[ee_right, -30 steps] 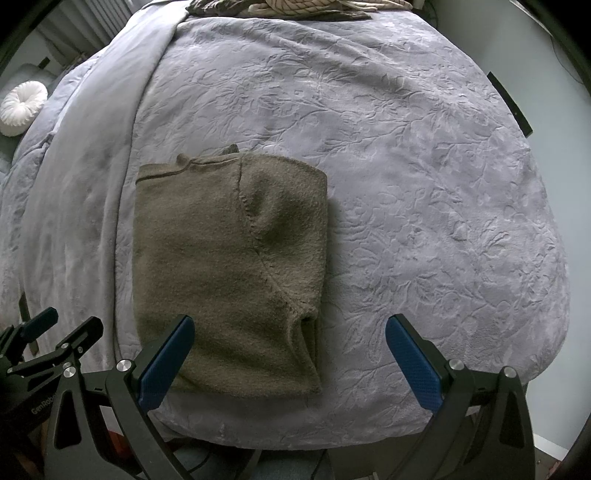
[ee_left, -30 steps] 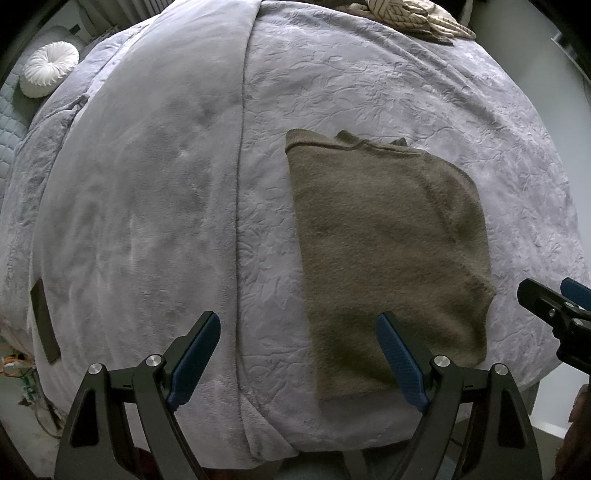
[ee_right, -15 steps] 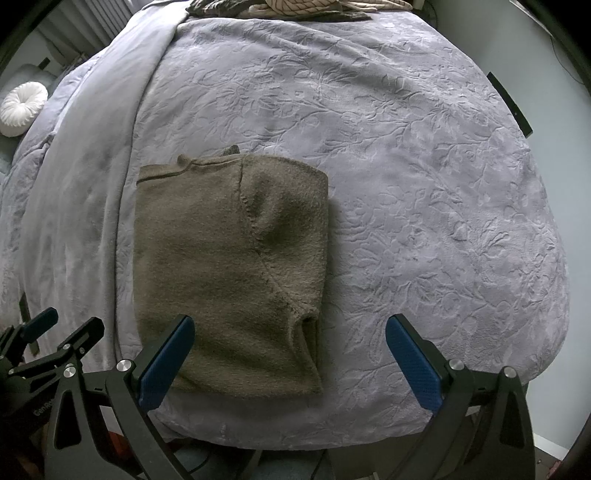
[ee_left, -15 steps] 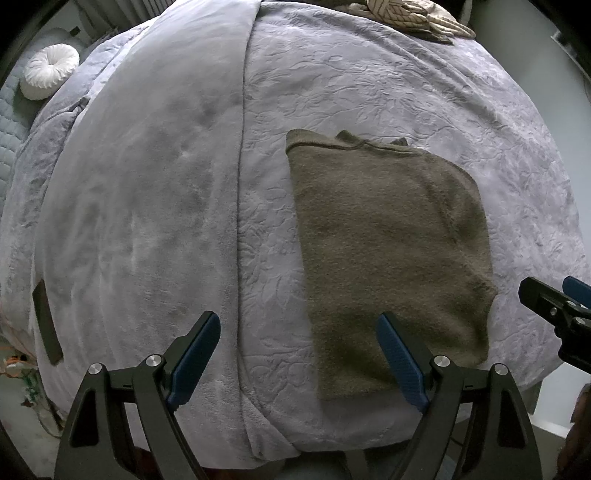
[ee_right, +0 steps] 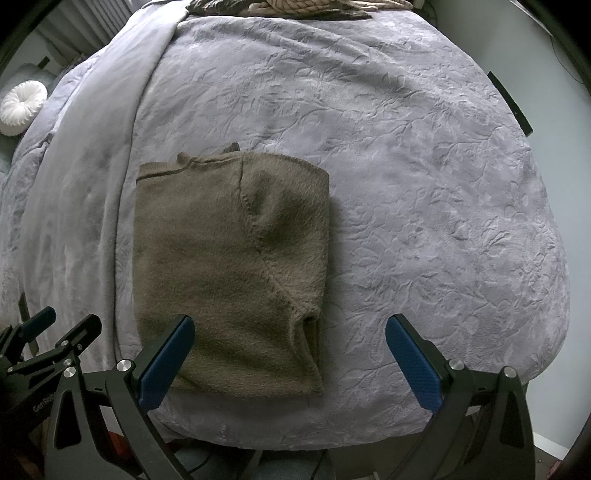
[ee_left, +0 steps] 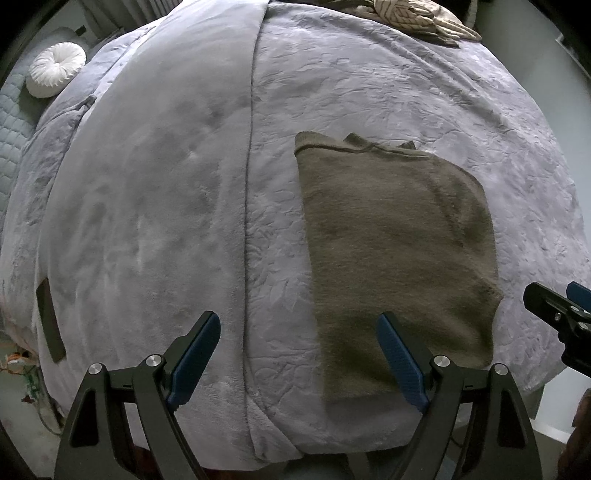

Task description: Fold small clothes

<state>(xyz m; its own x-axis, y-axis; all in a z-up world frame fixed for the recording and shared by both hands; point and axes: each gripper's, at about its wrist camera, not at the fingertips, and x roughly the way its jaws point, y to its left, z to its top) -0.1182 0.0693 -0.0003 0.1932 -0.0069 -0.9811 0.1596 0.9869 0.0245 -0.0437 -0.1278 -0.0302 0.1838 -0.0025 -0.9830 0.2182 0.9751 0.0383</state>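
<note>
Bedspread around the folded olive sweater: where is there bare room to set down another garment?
Two patches are bare. One lies right of the folded olive sweater, running to the bed's right edge, on the embossed grey bedspread. The other is the smooth grey blanket, left of the seam. The far end is crowded by a patterned fabric pile.

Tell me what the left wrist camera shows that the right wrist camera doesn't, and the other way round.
Only the left wrist view shows the wide smooth plush band of the bedcover. Only the right wrist view shows the sweater's folded-over sleeve seam and open cuff end. Both show the folded olive sweater lying free on the grey bedcover, the white round cushion, and the left gripper and right gripper open.
</note>
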